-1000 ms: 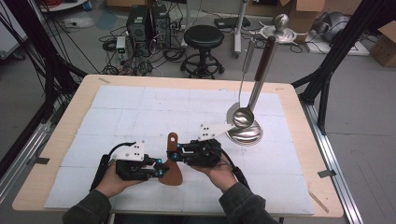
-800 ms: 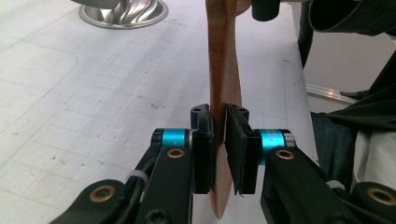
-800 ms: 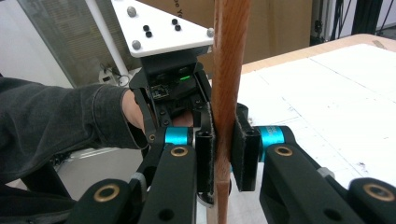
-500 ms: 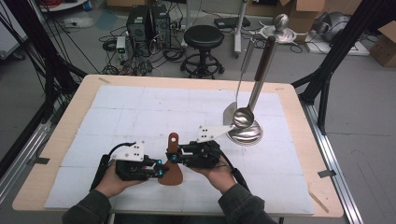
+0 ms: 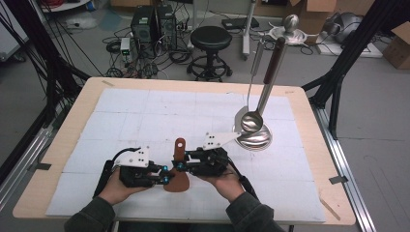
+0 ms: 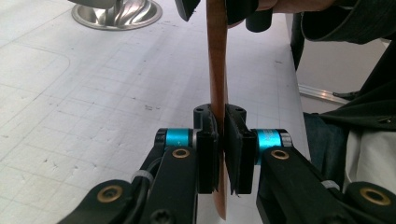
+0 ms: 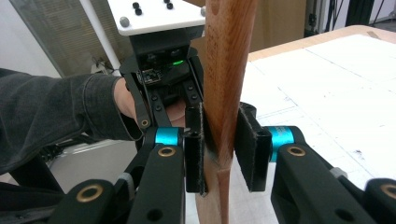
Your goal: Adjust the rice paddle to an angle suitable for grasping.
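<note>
High view: at the left, the left tongs (image 5: 164,180) are clamped on the broad end of a wooden spatula (image 5: 178,166) held just above the desk (image 5: 145,111); their pads press both its faces in the left gripper view. To the right, the right tongs (image 5: 180,166) straddle the handle, and their jaws have just been opening, with a gap at one pad (image 7: 252,140). This looks like a handover to the left side. Next, the right tongs need to widen and back clear. Farther right stands a ladle (image 5: 252,121) in a steel bowl (image 5: 255,139).
</note>
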{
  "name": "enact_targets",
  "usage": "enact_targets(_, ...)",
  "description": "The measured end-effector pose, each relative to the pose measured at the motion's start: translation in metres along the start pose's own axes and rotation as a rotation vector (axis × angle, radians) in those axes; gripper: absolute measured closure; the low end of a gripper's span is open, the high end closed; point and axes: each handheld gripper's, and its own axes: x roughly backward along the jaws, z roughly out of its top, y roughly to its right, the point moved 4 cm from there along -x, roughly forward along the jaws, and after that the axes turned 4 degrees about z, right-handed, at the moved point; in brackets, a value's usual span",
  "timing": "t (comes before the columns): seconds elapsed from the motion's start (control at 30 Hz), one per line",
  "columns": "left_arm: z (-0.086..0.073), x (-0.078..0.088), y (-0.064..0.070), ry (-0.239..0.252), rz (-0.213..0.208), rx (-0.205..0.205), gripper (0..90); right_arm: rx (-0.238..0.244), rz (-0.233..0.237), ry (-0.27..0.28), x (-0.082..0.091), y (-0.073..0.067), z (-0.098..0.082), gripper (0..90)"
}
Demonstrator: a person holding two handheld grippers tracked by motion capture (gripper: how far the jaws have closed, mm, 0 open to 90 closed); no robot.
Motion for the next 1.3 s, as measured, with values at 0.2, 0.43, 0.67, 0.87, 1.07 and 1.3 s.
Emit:
enact_targets(0.2, 0.0000, 0.0001, 0.0003, -0.001, 0.001, 0.000, 83.3, 0.010, -0.017, -0.003, 0.0003, -0.0016, 0.0001, 72.2)
enact_targets(0.43, 0.0006, 0.0010, -0.0008, 0.005, 0.025, 0.004, 83.6, 0.025, -0.051, 0.001, 0.0009, -0.0020, 0.0009, 70.5)
enact_targets(0.67, 0.0009, 0.0027, -0.0033, 0.013, 0.061, 0.008, 84.0, 0.025, -0.080, 0.009, 0.0008, -0.0008, 0.0025, 69.3)
enact_targets(0.87, 0.0010, 0.0038, -0.0049, 0.017, 0.077, 0.010, 84.3, 0.027, -0.101, 0.014, 0.0013, 0.0007, 0.0037, 68.8)
enact_targets(1.07, 0.0005, 0.0040, -0.0050, 0.020, 0.080, 0.010, 84.3, 0.019, -0.111, 0.017, 0.0006, 0.0009, 0.0035, 67.6)
enact_targets(1.3, -0.0001, 0.0042, -0.0047, 0.023, 0.085, 0.016, 84.3, 0.013, -0.124, 0.019, -0.0001, 0.0010, 0.0027, 65.2)
